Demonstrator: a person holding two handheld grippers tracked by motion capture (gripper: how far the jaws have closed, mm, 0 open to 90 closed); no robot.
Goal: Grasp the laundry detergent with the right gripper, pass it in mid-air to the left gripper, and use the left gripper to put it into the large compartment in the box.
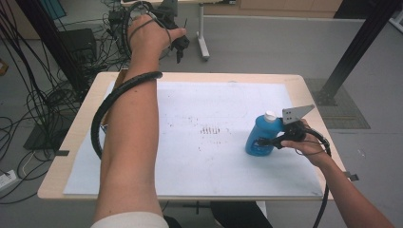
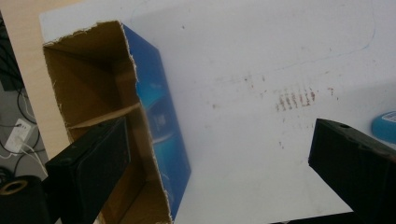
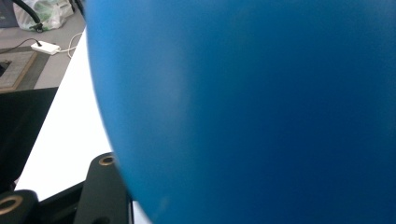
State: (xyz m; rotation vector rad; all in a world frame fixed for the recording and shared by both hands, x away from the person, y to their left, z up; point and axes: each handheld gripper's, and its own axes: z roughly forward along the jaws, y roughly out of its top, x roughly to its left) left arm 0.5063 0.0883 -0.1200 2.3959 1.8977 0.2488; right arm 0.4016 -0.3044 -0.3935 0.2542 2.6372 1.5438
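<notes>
Looking down, high view: right gripper [image 1: 272, 141] pinches the bottle [image 1: 260, 135] standing on the table [image 1: 190, 156].
Left gripper view: jaws spread; one inside the box [image 2: 140, 116].
Right gripper view: bottle [image 3: 261, 112] pressed close ahead.
Risk: bottle may tip if the round body slips.

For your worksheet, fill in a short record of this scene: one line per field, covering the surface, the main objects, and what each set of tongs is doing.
surface: wooden table covered by a white sheet with brown smudges
bottle: blue bottle with white cap, standing at the sheet's right side
box: open cardboard box with blue printed outside, at the sheet's left edge
right tongs: at the bottle's side, close against it; grip not clear
left tongs: jaws wide apart, raised above the table, one jaw over the box's opening
</notes>
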